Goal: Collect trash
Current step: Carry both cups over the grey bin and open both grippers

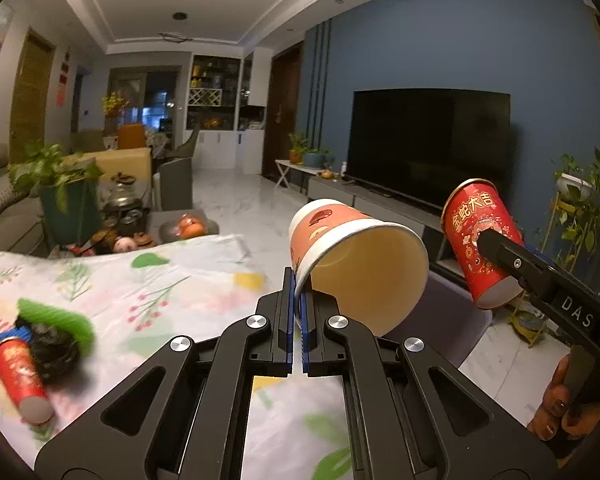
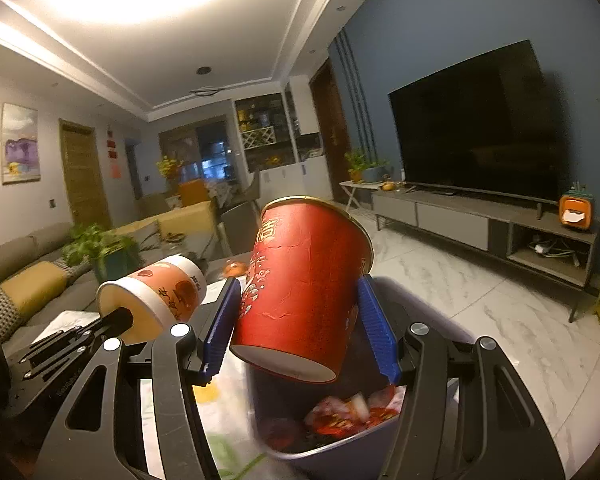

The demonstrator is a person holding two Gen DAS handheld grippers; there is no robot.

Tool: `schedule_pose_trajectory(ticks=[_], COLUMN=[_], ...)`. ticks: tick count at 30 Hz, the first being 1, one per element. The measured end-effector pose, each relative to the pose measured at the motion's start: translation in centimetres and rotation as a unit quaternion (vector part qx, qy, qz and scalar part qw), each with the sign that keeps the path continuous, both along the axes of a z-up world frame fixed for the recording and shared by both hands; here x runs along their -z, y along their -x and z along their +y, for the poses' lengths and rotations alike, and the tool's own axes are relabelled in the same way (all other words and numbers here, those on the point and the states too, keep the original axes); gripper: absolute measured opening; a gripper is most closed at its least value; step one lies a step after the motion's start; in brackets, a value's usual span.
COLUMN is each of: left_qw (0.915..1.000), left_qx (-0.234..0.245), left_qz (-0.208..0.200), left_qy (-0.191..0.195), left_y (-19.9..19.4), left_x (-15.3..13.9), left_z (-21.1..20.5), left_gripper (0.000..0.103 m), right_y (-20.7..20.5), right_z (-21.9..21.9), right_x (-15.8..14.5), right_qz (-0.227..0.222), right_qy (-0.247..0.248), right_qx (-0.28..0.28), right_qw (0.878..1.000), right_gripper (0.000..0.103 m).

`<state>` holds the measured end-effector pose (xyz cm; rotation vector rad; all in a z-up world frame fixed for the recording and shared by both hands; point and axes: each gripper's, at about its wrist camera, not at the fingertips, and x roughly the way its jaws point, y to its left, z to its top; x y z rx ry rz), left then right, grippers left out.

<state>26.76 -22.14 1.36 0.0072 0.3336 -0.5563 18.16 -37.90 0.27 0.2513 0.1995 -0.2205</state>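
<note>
Beyond the near edge of the desk (image 1: 112, 280), which is covered by a pale floral cloth, a living room is seen with a large dark television (image 1: 428, 148) mounted against a blue wall. Below the right tool, a grey-purple bin (image 2: 340, 446) is seen just beside the desk, with red and pink wrappers lying inside it. The left tool (image 1: 298, 300) is seen with its blue pads brought narrowly together, and the rim of an orange-and-white paper cup (image 1: 340, 240) is pinched between them; the cup is held tilted on its side in the air, its open mouth turned toward the camera. The right tool (image 2: 300, 304) is closed on a red paper cup (image 2: 300, 280) printed with gold characters, which is gripped by its sides between the blue pads and held tilted above the bin, its gold-edged rim uppermost and its base lowest. In the left wrist view this red cup is seen to the right of the orange cup, apart from it. On the desk at the far left, another red cup (image 1: 18, 376) is found lying on its side, touching a crumpled black bag (image 1: 56, 348), with something green and something blue beside them, both too blurred to be told.
</note>
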Motion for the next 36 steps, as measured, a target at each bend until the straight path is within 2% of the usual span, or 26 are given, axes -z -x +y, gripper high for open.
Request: schedule_pose_trajectory(ticks=[5, 13, 26, 29, 30, 31, 32, 33, 36], left_qw=[0.9999, 0.9993, 0.9989, 0.9984, 0.9981, 0.9979, 0.9979, 0.9985, 0.9989], left_qx=[0.017, 0.032, 0.037, 0.046, 0.05, 0.054, 0.057, 0.05, 0.04], left_qz=[0.002, 0.016, 0.028, 0.035, 0.035, 0.034, 0.031, 0.022, 0.019], left_qy=[-0.003, -0.011, -0.01, 0.003, 0.007, 0.007, 0.004, 0.002, 0.015], left_y=[-1.1, -3.0, -4.7, -5.2, -5.3, -5.1, -5.1, -5.0, -5.0], left_x=[0.5, 2.1, 3.5, 3.8, 4.0, 4.0, 4.1, 4.3, 4.3], left_z=[-3.4, -6.4, -7.0, -6.8, -6.8, -6.8, -6.8, -6.7, -6.0], left_gripper=[0.002, 0.002, 0.002, 0.003, 0.005, 0.02, 0.044, 0.062, 0.066], right_y=[-0.2, -0.5, -1.2, -1.5, -1.6, -1.6, -1.6, -1.5, -1.3], right_z=[-2.3, -3.4, -3.9, -4.2, -4.4, -4.6, -4.8, -5.0, -5.3], right_x=[0.6, 1.8, 2.1, 2.1, 2.2, 2.2, 2.2, 2.2, 2.1], right_qz=[-0.002, 0.001, -0.001, -0.005, -0.009, -0.014, -0.017, -0.019, -0.019], right_qy=[-0.01, -0.018, -0.033, -0.041, -0.048, -0.056, -0.06, -0.065, -0.07], right_qx=[0.016, 0.025, 0.021, 0.016, 0.012, 0.008, 0.007, 0.009, 0.014], right_qw=[1.0, 1.0, 0.999, 0.999, 0.999, 0.998, 0.998, 0.998, 0.997], right_gripper=[0.059, 0.059, 0.06, 0.061, 0.066, 0.07, 0.073, 0.073, 0.073])
